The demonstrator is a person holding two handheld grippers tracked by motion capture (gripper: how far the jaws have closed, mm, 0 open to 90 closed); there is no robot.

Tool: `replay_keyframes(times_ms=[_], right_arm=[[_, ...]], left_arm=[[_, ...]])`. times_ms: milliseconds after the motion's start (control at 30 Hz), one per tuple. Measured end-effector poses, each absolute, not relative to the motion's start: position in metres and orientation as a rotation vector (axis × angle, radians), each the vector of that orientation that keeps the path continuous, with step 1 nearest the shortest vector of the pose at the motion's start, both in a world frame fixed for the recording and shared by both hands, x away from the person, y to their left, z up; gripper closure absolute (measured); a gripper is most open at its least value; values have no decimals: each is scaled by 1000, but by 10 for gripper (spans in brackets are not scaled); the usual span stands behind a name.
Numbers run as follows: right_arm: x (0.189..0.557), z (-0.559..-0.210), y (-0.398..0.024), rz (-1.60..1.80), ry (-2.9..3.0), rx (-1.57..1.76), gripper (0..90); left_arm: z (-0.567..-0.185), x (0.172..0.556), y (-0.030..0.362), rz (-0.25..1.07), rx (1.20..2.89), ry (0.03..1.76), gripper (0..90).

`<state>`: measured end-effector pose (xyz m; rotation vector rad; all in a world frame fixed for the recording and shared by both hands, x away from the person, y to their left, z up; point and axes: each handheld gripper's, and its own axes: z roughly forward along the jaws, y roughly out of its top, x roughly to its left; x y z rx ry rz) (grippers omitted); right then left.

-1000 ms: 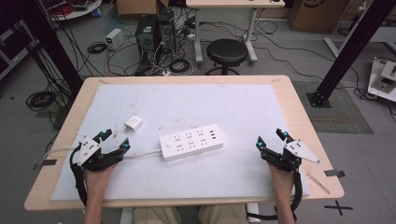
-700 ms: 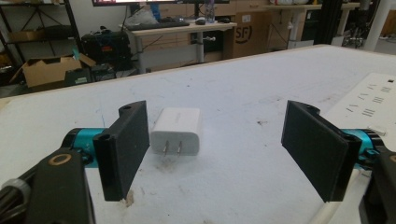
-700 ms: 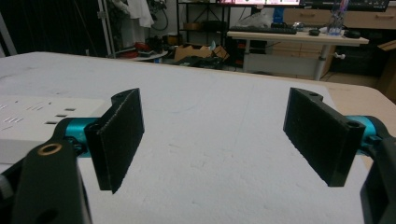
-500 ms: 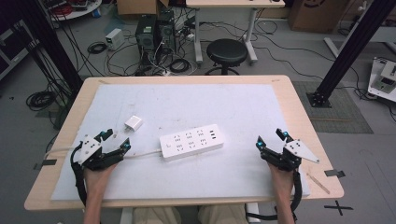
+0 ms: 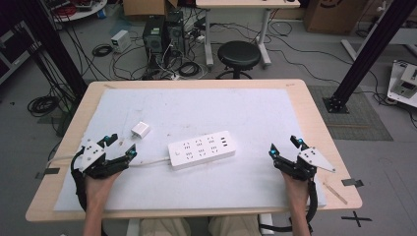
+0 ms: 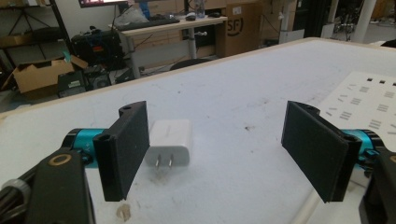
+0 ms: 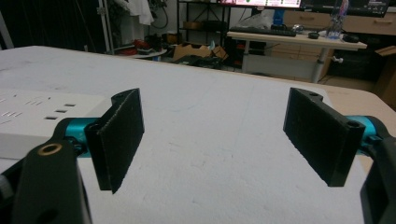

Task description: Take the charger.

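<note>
A small white plug adapter (image 5: 140, 130) lies flat on the white mat, left of centre, its two metal prongs (image 6: 163, 162) pointing toward the person's side; a white power strip (image 5: 200, 149) lies near it to the right, sockets up, slightly angled, its white cord (image 5: 149, 162) trailing leftward from its left end.

Both tools rest low — left tool (image 5: 118, 146) and right tool (image 5: 284, 147) spread wide
</note>
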<state>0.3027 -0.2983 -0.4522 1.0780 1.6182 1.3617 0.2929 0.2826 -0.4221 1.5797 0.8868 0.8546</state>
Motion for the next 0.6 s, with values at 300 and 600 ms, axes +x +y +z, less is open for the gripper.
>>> replay_keyframes(times_ms=[300, 600], right_arm=[[302, -452, -297, 1345, 1618, 1090, 207], [303, -452, -297, 1338, 1617, 1081, 207]], left_arm=[[-390, 324, 282, 766, 1685, 957, 234], [-382, 358, 280, 703, 1790, 1029, 234]])
